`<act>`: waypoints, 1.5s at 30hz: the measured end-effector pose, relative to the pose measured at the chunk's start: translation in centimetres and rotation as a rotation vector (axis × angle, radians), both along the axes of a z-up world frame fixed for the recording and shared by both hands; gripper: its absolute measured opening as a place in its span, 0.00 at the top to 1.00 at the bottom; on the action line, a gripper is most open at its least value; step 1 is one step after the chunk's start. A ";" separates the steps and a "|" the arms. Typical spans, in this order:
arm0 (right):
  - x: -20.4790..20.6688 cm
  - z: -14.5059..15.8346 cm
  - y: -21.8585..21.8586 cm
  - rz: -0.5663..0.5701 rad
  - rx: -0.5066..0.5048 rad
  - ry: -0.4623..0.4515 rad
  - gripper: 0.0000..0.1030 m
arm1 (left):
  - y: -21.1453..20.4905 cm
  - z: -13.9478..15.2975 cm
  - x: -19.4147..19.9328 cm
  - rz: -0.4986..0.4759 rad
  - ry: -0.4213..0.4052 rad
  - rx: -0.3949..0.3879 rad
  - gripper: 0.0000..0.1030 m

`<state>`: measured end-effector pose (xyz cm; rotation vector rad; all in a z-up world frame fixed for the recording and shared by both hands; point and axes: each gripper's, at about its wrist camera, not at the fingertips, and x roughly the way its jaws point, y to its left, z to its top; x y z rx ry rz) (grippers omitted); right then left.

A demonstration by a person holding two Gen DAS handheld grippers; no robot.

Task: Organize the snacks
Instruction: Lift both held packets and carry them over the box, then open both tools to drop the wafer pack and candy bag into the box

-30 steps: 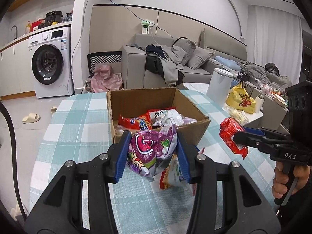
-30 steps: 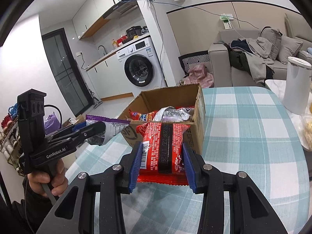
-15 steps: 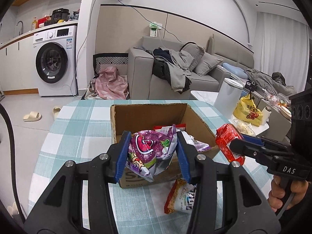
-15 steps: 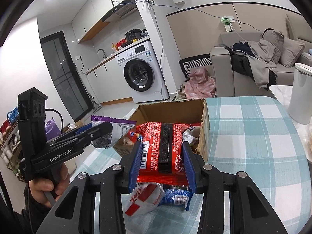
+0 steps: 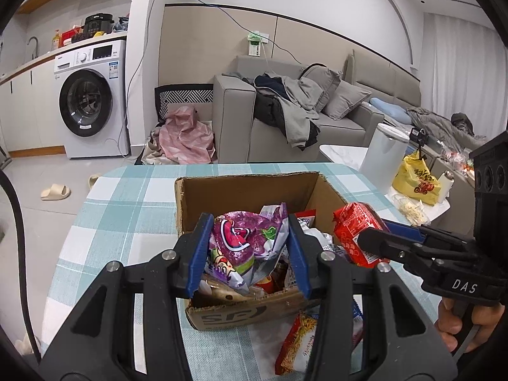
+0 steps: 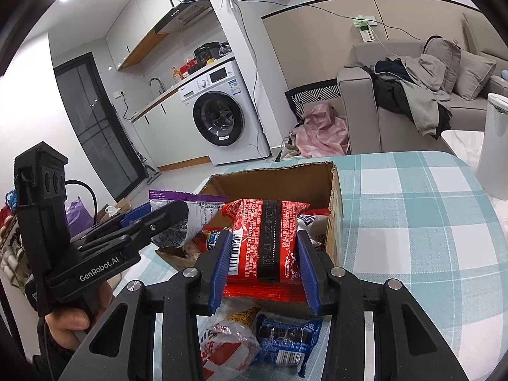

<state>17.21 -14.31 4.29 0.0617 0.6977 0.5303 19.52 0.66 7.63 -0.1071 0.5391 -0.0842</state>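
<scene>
My left gripper is shut on a purple snack bag and holds it over the near part of the open cardboard box. My right gripper is shut on a red noodle packet, which hangs above the box's near edge. Each gripper shows in the other's view: the right gripper with the red noodle packet, the left gripper with the purple snack bag. Several snack packs lie in the box.
The box stands on a teal checked tablecloth. Loose packets lie in front of it: an orange-red one, a white-red one and a blue one. A white bin stands at the table's right.
Both grippers have moved forward with their packets, from short of the box to over its near edge. The box now looms larger and loose packets show below the grippers.
</scene>
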 end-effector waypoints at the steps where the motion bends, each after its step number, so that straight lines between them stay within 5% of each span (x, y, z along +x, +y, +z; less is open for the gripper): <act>1: 0.2 -0.2 0.1 -0.002 -0.001 0.004 0.60 | -0.2 -0.1 0.2 -0.001 -0.001 0.006 0.59; 37: 5.6 -1.6 0.8 -0.030 -0.008 0.042 0.60 | -1.6 -4.0 5.5 -0.020 0.065 0.005 0.58; 39: 5.7 -1.6 0.8 -0.030 -0.002 0.048 0.59 | -1.5 -3.9 5.5 -0.025 0.072 -0.001 0.56; 43: 5.2 -1.0 0.3 -0.034 0.022 0.040 0.54 | -1.4 -3.3 5.0 -0.023 0.078 0.009 0.25; 45: 4.9 -0.6 0.2 -0.038 0.009 0.023 0.50 | -1.3 -2.9 4.4 -0.018 0.066 0.016 0.21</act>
